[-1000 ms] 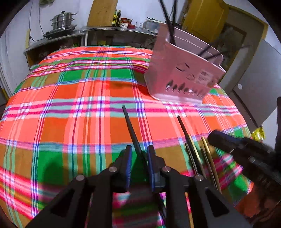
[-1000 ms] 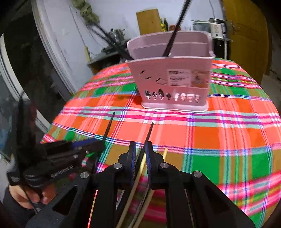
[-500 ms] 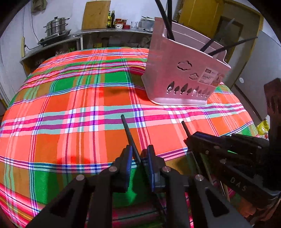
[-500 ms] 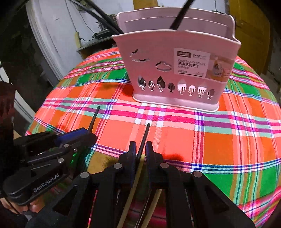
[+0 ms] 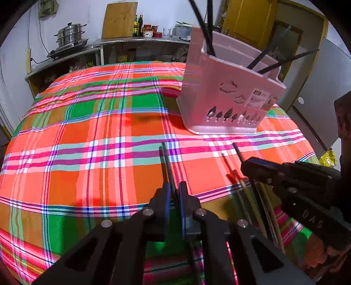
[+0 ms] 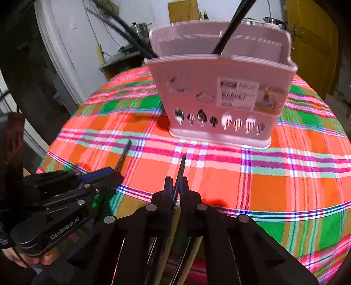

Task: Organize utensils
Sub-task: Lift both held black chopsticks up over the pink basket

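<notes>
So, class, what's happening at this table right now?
A person holds two grippers. The left gripper is shut on a black chopstick, and the right gripper is shut on another black chopstick. Both point toward the pink utensil basket on the plaid tablecloth, which already holds several black chopsticks. More chopsticks lie below the grippers.

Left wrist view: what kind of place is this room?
Probably a home kitchen: a steel pot on a stove, a cutting board against the wall, and sauce bottles on the counter.

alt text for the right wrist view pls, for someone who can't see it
The right gripper is shut on a thin black chopstick aimed at a pink plastic utensil basket on a plaid tablecloth. The left gripper holds another black chopstick.
</notes>
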`<state>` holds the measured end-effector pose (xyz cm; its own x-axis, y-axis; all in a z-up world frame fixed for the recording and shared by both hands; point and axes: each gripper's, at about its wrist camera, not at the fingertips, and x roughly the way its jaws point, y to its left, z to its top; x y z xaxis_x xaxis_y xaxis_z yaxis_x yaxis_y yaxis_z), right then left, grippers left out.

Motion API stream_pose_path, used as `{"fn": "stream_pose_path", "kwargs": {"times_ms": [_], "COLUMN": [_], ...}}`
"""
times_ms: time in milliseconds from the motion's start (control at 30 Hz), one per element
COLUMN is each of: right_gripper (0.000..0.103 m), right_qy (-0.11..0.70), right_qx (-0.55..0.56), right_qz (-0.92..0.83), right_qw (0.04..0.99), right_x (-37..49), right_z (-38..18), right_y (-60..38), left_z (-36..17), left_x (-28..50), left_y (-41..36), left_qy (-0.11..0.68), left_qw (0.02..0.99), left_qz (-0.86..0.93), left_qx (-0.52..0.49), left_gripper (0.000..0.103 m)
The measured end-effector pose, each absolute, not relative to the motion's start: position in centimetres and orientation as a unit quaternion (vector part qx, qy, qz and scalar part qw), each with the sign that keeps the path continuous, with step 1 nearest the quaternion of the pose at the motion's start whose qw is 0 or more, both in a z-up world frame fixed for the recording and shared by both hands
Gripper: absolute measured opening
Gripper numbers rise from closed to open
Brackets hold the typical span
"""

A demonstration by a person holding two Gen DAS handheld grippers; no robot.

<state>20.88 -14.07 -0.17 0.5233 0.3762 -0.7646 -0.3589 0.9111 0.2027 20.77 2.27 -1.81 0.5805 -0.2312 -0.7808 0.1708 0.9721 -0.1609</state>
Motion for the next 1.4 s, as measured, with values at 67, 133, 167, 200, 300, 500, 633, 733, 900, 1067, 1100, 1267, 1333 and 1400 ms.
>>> {"fn": "stream_pose_path", "kwargs": {"times_ms": [67, 133, 167, 200, 300, 500, 633, 733, 900, 1067, 1100, 1267, 1333, 1400], "right_gripper": [0.006, 0.006, 0.006, 0.006, 0.005, 0.005, 0.004, 0.004, 0.003, 0.002, 0.002, 0.0, 0.0, 0.0], "right_qy": [0.43, 0.418, 0.41, 0.404, 0.384, 0.341, 0.309, 0.286, 0.261, 0.253, 0.253, 0.248, 0.248, 0.251], "right_qx": [0.015, 0.019, 0.022, 0.024, 0.03, 0.038, 0.039, 0.04, 0.035, 0.032, 0.032, 0.031, 0.028, 0.028], "right_qz": [0.214, 0.218, 0.22, 0.221, 0.227, 0.232, 0.235, 0.233, 0.228, 0.222, 0.222, 0.219, 0.219, 0.218], "right_qw": [0.877, 0.882, 0.885, 0.887, 0.895, 0.91, 0.921, 0.928, 0.938, 0.941, 0.941, 0.943, 0.943, 0.943], "right_x": [20.6, 20.4, 20.2, 20.0, 19.4, 18.1, 17.0, 16.3, 15.4, 15.0, 15.0, 14.4, 14.4, 14.5], "right_z": [0.9, 2.1, 2.8, 3.4, 5.4, 9.2, 11.8, 13.6, 15.4, 16.0, 16.1, 16.3, 16.4, 16.1], "right_y": [-14.5, -14.8, -15.0, -15.2, -16.0, -17.0, -17.8, -18.2, -18.5, -18.8, -18.8, -19.3, -19.3, -19.3], "left_z": [-0.9, 0.2, 0.7, 1.3, 3.4, 8.0, 10.6, 12.2, 13.8, 14.1, 14.1, 14.2, 14.2, 14.1], "left_x": [20.5, 20.1, 20.0, 19.9, 19.4, 18.6, 17.8, 17.3, 17.0, 17.6, 17.7, 17.9, 17.9, 17.8], "left_y": [2.3, 2.4, 2.4, 2.4, 2.6, 2.6, 2.8, 2.6, 2.2, 1.8, 1.8, 1.7, 1.4, 1.2], "left_qy": [0.437, 0.426, 0.421, 0.415, 0.396, 0.354, 0.327, 0.311, 0.297, 0.302, 0.304, 0.307, 0.309, 0.31], "left_qw": [0.891, 0.895, 0.897, 0.9, 0.907, 0.922, 0.931, 0.936, 0.94, 0.937, 0.937, 0.935, 0.935, 0.935], "left_qz": [-0.119, -0.124, -0.126, -0.128, -0.135, -0.15, -0.156, -0.16, -0.167, -0.17, -0.17, -0.173, -0.174, -0.172], "left_qx": [-0.036, -0.038, -0.038, -0.039, -0.042, -0.045, -0.043, -0.038, -0.032, -0.03, -0.03, -0.03, -0.029, -0.028], "left_gripper": [0.006, 0.006, 0.006, 0.006, 0.005, 0.006, 0.005, 0.005, 0.005, 0.006, 0.005, 0.005, 0.005, 0.005]}}
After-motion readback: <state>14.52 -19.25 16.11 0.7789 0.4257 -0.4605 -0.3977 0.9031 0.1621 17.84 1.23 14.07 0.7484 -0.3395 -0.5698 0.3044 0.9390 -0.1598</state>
